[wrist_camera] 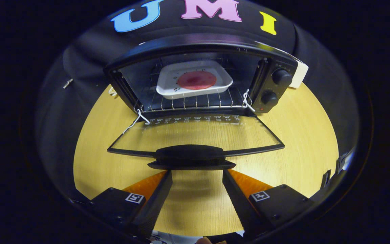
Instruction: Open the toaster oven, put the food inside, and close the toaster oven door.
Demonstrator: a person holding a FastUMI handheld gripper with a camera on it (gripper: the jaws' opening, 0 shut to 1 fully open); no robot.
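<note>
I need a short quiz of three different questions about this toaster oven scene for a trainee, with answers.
1. True or false: the black toaster oven has its glass door folded down open.
2. Where is the white rectangular tray with the round red food? A) on the wooden table B) on the wire rack inside the oven
3. Fill in: the gripper is ____, just before the door's black handle.

Key: 1 true; 2 B; 3 open
</note>
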